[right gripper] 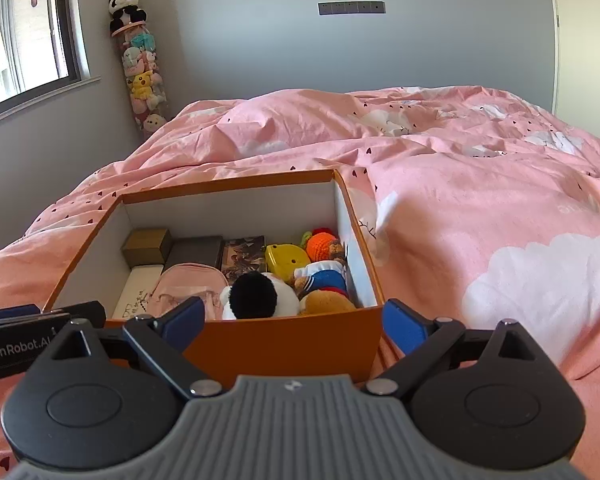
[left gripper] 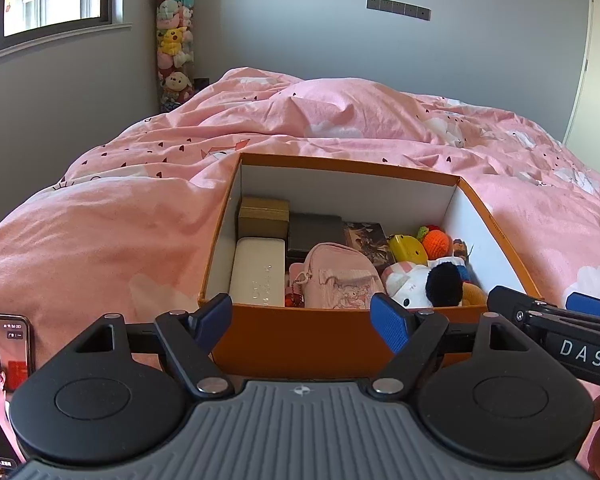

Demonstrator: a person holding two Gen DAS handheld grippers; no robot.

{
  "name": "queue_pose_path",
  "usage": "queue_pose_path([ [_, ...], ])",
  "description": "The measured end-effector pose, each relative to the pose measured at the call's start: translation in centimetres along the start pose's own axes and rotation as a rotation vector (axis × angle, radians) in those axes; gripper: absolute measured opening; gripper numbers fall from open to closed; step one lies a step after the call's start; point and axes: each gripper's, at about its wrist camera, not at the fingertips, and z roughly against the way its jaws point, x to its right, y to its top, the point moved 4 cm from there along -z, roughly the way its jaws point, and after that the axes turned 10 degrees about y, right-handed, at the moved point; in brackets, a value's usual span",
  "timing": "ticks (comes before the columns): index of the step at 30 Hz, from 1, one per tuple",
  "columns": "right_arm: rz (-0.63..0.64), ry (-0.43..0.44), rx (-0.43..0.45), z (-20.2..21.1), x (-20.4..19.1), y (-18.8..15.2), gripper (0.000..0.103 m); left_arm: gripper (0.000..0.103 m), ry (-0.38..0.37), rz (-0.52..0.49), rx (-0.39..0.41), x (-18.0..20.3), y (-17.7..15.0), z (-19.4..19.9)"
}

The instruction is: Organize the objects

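Observation:
An open orange box point(left gripper: 284, 344) point(right gripper: 284, 344) with white inner walls sits on the pink bed. It holds a white case point(left gripper: 256, 272), a gold box point(left gripper: 263, 216), a dark box point(left gripper: 314, 234), a pink pouch point(left gripper: 340, 280), a yellow toy point(left gripper: 407, 249), an orange crochet ball point(left gripper: 440, 243) and a white plush with a black pom point(left gripper: 428, 284). My left gripper point(left gripper: 304, 320) is open and empty, just in front of the box's near wall. My right gripper point(right gripper: 294, 320) is open and empty, at the near wall too; it also shows in the left wrist view point(left gripper: 556, 316).
A pink duvet point(left gripper: 100, 220) covers the bed all around the box. A phone point(left gripper: 2, 392) with a lit screen lies at the near left. A tall clear tube of plush toys point(left gripper: 175, 40) stands in the far corner by the window.

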Motion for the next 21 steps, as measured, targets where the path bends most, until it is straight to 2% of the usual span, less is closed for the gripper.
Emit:
queue_pose_path([
  [10, -0.009, -0.006, -0.017, -0.10, 0.05, -0.37, 0.096, 0.092, 0.026, -0.049, -0.034, 0.74, -0.58, -0.42],
  [21, -0.014, -0.007, -0.033, -0.46, 0.04, -0.45, 0.096, 0.092, 0.035, -0.060, -0.055, 0.77, -0.92, -0.72],
])
